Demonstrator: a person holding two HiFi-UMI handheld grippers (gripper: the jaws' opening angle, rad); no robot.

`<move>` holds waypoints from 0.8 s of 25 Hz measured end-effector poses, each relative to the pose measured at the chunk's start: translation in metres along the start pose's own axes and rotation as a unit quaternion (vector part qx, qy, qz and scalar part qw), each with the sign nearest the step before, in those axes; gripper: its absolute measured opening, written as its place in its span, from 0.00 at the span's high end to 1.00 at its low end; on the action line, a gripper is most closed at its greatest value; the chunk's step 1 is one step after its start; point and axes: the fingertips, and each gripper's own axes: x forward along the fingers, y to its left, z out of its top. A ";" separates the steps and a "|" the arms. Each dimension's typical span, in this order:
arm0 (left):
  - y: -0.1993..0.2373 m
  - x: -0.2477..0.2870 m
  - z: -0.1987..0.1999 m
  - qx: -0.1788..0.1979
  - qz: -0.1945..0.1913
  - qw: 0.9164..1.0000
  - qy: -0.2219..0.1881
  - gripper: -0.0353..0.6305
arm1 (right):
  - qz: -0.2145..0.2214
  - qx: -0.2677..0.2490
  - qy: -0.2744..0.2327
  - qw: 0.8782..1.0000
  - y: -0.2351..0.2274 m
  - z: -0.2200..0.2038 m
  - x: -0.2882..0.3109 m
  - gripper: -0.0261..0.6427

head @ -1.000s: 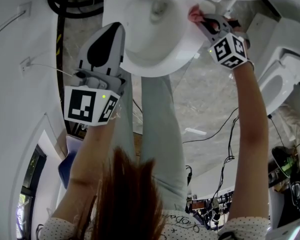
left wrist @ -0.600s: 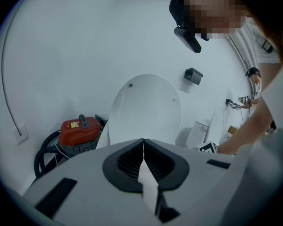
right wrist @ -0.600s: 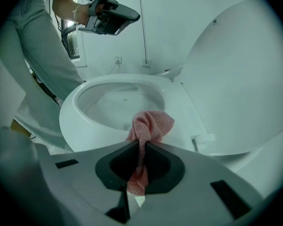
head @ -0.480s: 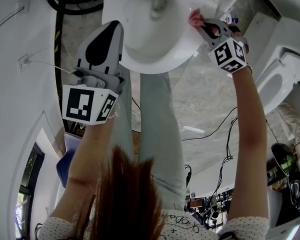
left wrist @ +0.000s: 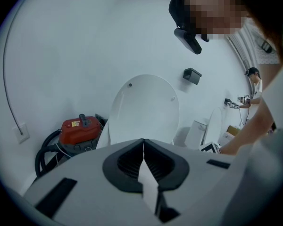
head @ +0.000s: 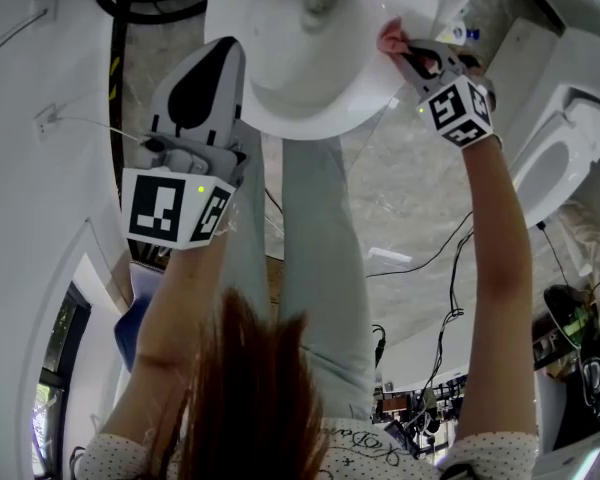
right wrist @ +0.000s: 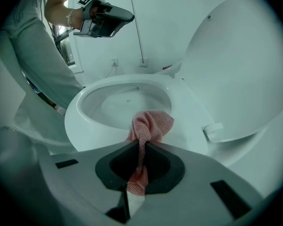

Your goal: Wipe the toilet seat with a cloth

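The white toilet seat [right wrist: 188, 109] rings the bowl, and its lid [right wrist: 240, 65] stands raised behind. My right gripper [right wrist: 142, 142] is shut on a pink mesh cloth [right wrist: 151, 126], whose bunched end rests on the seat's right side near the hinge. In the head view the cloth [head: 390, 36] shows pink at the seat [head: 355, 88] edge, in front of the right gripper [head: 408, 53]. My left gripper [left wrist: 142, 147] is shut with nothing in it, held off the toilet's front left; the head view shows the left gripper [head: 225, 53] beside the bowl.
A red vacuum cleaner [left wrist: 80, 131] with a black hose [left wrist: 45, 154] stands left of the toilet against the white wall. A second toilet [head: 555, 168] sits to the right. Cables [head: 450, 258] trail over the marble floor. A person's legs [head: 320, 268] stand before the bowl.
The right gripper with the cloth has slid a little along the seat's right side toward the hinge. The left gripper has hardly moved.
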 end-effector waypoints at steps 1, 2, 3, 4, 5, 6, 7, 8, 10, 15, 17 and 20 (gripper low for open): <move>0.001 -0.001 0.000 0.000 0.001 1.000 0.000 0.94 | 0.001 0.004 0.004 1.000 0.001 0.000 0.000 0.92; 0.001 -0.003 0.000 -0.001 0.001 1.000 -0.001 0.94 | 0.002 0.007 0.008 1.000 0.003 0.001 0.000 0.92; 0.001 -0.004 0.000 -0.001 0.002 1.000 -0.001 0.94 | 0.003 0.009 0.011 1.000 0.005 0.001 0.000 0.92; 0.001 -0.005 0.000 -0.002 0.003 1.000 -0.002 0.94 | 0.005 0.012 0.014 1.000 0.006 0.001 0.000 0.92; 0.001 -0.006 0.000 -0.002 0.004 1.000 -0.002 0.94 | 0.006 0.015 0.016 1.000 0.008 0.000 0.001 0.92; 0.001 -0.007 0.000 -0.002 0.004 1.000 -0.003 0.94 | 0.007 0.020 0.019 1.000 0.010 0.000 0.001 0.92; 0.002 -0.008 0.000 -0.002 0.005 1.000 -0.004 0.94 | 0.009 0.026 0.023 0.999 0.013 -0.001 0.001 0.92; 0.002 -0.009 0.000 -0.003 0.006 1.000 -0.005 0.94 | 0.011 0.031 0.027 0.999 0.015 -0.002 0.001 0.91; 0.004 -0.012 0.001 -0.004 0.008 1.000 -0.008 0.94 | 0.014 0.036 0.032 0.999 0.021 -0.001 0.001 0.92; 0.008 -0.017 0.001 -0.005 0.012 1.000 -0.012 0.94 | 0.024 0.043 0.038 0.998 0.035 0.000 0.002 0.92; 0.010 -0.019 0.000 -0.006 0.014 1.000 -0.013 0.94 | 0.025 0.046 0.043 0.998 0.038 0.000 0.003 0.92; 0.011 -0.021 0.000 -0.005 0.015 1.000 -0.013 0.94 | 0.024 0.051 0.050 0.997 0.040 0.000 0.003 0.91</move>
